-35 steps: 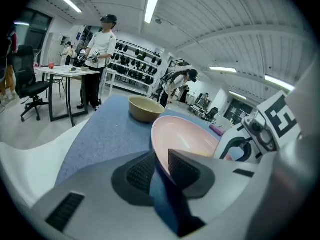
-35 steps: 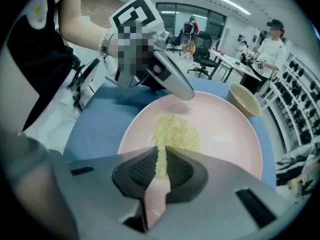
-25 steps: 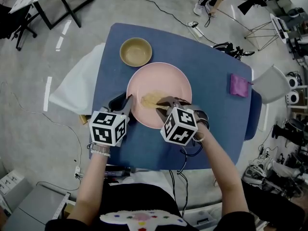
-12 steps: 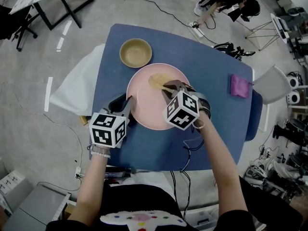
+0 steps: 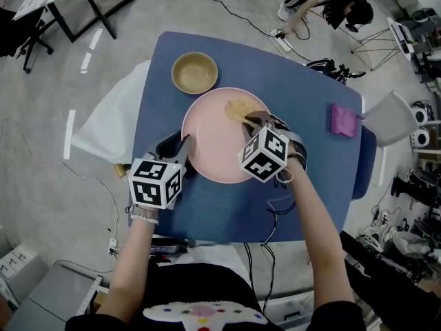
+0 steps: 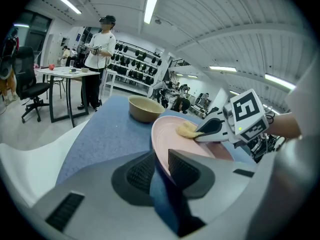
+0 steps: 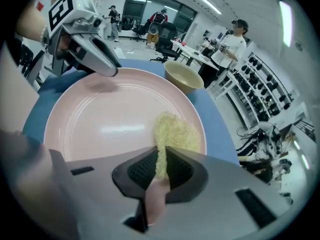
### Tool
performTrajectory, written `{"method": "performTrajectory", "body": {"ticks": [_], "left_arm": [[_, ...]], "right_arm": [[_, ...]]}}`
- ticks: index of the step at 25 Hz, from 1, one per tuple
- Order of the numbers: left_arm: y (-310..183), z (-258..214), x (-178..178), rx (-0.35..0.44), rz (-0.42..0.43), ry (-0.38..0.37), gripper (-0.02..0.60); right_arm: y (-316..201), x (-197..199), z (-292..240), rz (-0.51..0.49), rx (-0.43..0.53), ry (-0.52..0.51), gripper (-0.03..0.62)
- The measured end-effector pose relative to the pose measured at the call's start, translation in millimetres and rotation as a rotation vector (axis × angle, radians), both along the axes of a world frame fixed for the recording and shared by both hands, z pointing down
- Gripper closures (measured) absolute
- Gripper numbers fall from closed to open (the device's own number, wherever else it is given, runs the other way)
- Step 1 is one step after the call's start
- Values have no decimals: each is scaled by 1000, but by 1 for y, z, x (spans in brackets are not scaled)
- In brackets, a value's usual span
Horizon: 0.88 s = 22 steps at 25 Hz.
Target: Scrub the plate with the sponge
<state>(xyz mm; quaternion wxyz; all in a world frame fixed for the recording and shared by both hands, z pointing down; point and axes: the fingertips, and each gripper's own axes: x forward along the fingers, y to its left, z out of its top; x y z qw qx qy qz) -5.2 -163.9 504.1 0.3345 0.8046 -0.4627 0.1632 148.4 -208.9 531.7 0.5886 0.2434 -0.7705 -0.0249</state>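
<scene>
2 grippers working on 1 pink plate

The right gripper (image 7: 160, 165) has its jaws clenched on the yellow sponge (image 7: 176, 134), which lies flat on the plate (image 5: 213, 147) just ahead of the jaw tips. The left gripper (image 6: 160, 168) grasps the plate's rim between its jaws. A tan bowl (image 5: 194, 73) sits beyond the left jaws, and a purple cloth (image 5: 342, 121) lies well right of the right jaws.
</scene>
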Motion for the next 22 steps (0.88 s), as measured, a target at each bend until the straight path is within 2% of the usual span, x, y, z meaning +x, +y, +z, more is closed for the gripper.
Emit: {"method": "performTrajectory", "body": {"ticks": [5, 12, 17, 22], "left_arm": [[-1, 0, 3, 0, 1, 3, 489], [-2, 0, -1, 10, -6, -11, 489], [-1, 1, -3, 9, 1, -10, 489], [-3, 0, -3, 7, -3, -12, 488]], "right_arm": [[14, 18, 0, 42, -43, 49, 557], [51, 22, 0, 113, -124, 77, 557], [86, 7, 2, 128, -192, 72, 557], [110, -19, 0, 115, -278, 21, 557]]}}
